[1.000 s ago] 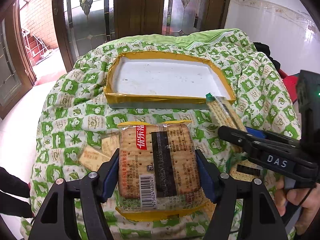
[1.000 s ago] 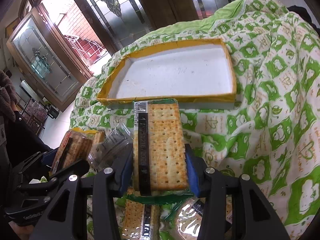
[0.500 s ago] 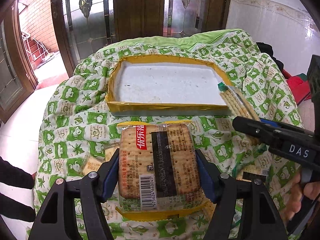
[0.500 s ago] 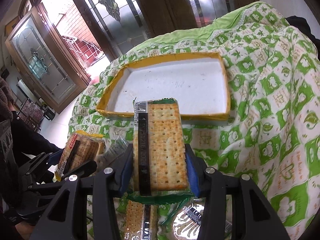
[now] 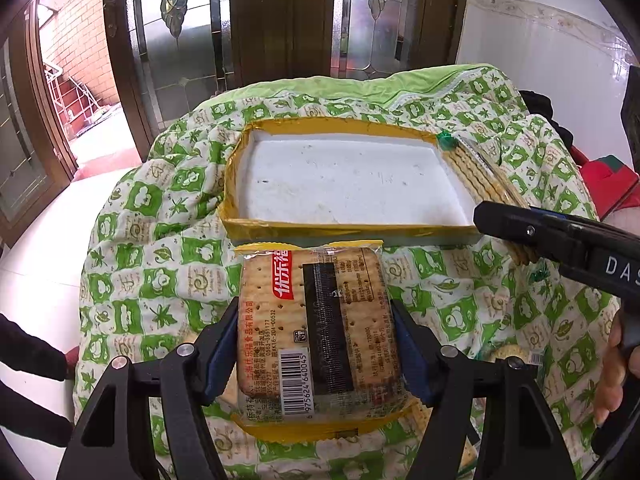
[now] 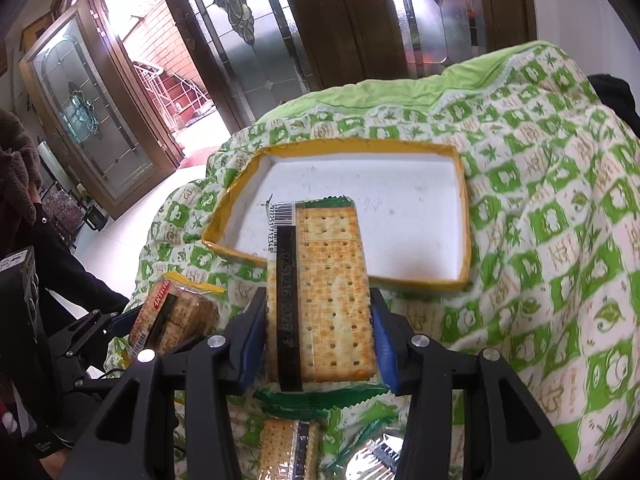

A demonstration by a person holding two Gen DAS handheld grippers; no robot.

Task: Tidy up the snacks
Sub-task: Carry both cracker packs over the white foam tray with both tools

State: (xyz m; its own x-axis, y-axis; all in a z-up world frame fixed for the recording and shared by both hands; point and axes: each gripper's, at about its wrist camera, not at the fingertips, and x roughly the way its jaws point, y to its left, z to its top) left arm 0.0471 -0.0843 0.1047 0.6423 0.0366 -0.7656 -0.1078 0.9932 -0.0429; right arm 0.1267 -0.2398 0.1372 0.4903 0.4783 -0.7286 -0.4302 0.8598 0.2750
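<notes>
My left gripper (image 5: 316, 344) is shut on a yellow-edged cracker pack (image 5: 316, 332) and holds it just short of the near rim of a shallow white tray with yellow edges (image 5: 280, 229). My right gripper (image 6: 318, 316) is shut on a green-edged cracker pack (image 6: 326, 292) whose far end reaches over the tray's near rim (image 6: 420, 282). In the left wrist view the right gripper (image 5: 520, 232) comes in from the right with its pack (image 5: 480, 178) over the tray's right corner. The left gripper's pack shows at the left in the right wrist view (image 6: 168, 316).
The tray lies on a green and white quilt (image 5: 160, 272) draped over a mound. More cracker packs (image 6: 286, 448) lie on the quilt below the right gripper. Wood and glass doors (image 5: 280, 16) stand behind. A person in dark clothes (image 6: 24, 216) is at the left.
Both grippers rose and moved forward toward the tray with their packs. The right pack's tip now overlaps the tray's near rim.
</notes>
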